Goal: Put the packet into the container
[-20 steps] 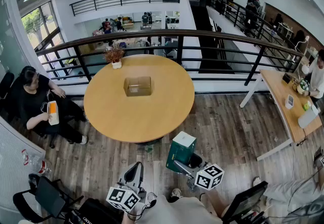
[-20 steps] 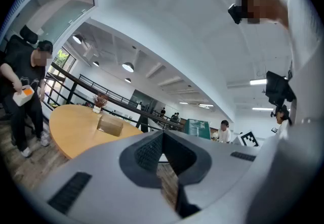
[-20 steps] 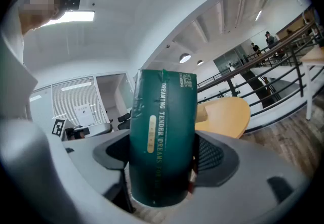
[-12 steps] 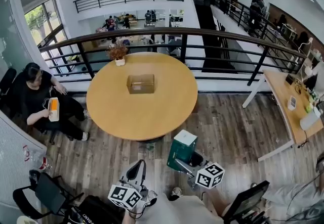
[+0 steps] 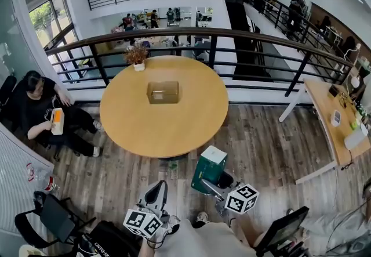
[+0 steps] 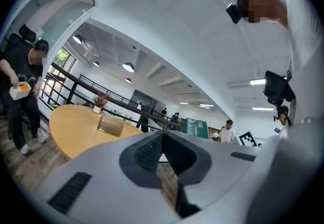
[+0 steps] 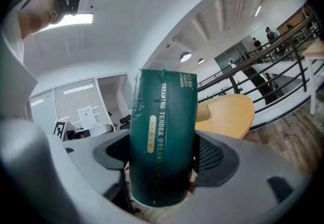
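Observation:
A dark green packet (image 5: 208,169) with a white top stands upright in my right gripper (image 5: 217,184), low in the head view over the wooden floor. In the right gripper view the packet (image 7: 163,162) fills the gap between the jaws, and the right gripper (image 7: 163,167) is shut on its sides. The clear box-shaped container (image 5: 163,92) rests in the middle of the round wooden table (image 5: 145,134), well ahead of both grippers. My left gripper (image 5: 155,195) hangs lower left, shut and empty (image 6: 161,151); its view shows the container (image 6: 110,125) far off.
A potted plant (image 5: 137,55) stands at the table's far edge, with a black railing (image 5: 232,35) behind it. A person (image 5: 35,113) sits left of the table. A desk (image 5: 336,122) stands at the right, and a black chair (image 5: 52,224) at the lower left.
The head view has drifted a little, so the table and container sit slightly further right in the picture. Both grippers keep their places, and the packet stays in the right one.

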`<state>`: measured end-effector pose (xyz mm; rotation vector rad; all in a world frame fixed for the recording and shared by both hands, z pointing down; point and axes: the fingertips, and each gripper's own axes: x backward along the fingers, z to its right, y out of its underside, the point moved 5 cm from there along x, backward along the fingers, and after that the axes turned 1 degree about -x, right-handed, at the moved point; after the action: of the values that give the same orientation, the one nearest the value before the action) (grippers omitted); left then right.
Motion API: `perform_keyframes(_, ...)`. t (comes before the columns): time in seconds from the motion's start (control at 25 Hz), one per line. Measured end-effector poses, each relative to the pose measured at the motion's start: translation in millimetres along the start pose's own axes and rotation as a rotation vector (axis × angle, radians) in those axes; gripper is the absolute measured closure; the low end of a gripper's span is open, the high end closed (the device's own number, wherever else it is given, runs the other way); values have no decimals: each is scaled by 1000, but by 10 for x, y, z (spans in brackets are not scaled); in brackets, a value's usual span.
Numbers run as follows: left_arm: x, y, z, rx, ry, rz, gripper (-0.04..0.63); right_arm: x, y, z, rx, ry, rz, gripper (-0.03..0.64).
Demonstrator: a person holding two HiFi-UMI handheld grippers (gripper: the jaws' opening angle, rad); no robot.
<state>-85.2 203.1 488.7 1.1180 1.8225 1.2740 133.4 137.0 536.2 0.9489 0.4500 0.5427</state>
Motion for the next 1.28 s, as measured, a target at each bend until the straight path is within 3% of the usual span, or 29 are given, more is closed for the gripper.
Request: perform_keyframes(1.28,-263,150,354,5,-95,8,591,171,-161,398,33,-62,-29,249)
